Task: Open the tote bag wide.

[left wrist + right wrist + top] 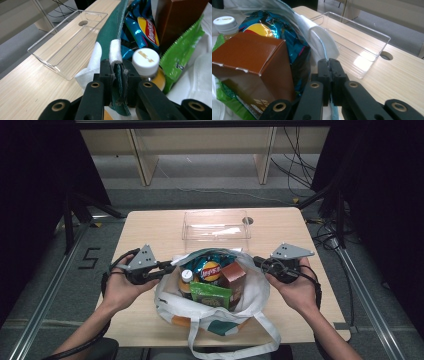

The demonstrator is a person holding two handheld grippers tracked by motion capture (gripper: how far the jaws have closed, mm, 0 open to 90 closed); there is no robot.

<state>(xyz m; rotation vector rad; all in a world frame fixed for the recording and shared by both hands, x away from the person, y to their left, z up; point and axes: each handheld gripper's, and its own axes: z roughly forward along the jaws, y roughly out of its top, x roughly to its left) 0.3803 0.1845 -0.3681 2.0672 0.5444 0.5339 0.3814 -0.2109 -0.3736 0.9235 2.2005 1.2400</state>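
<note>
1. Nearest the lens in the left gripper view, your left gripper [119, 72] has its black jaws pinched on the green-lined rim of the white fabric tote bag [115, 53]; the cloth runs up between the pads.
2. Your right gripper [329, 65] has its jaws pressed together on the opposite rim of the bag, where a thin white and pale-blue edge sits between the tips.
3. In the high view both grippers, left [167, 266] and right [257, 261], flank the bag's mouth, and the bag stands between them on the pale wooden table [150, 227].
4. Progress, as a judgement: both rims are gripped and the mouth is held open, so the opening step looks done. Everything is still inside the bag, and the clear rectangular plastic tray [216, 226] beyond your fingertips is empty, so unloading seems left to do.
5. The left gripper view shows the white-capped bottle [145, 60] just right of your pads, with the blue crisp packet [140, 27] and green serrated pouch [182, 47] beyond.
6. The right gripper view shows the brown cardboard carton [249, 65] left of your tips, tilted.
7. The high view adds the bag's loose straps hanging over the near table edge.
</note>
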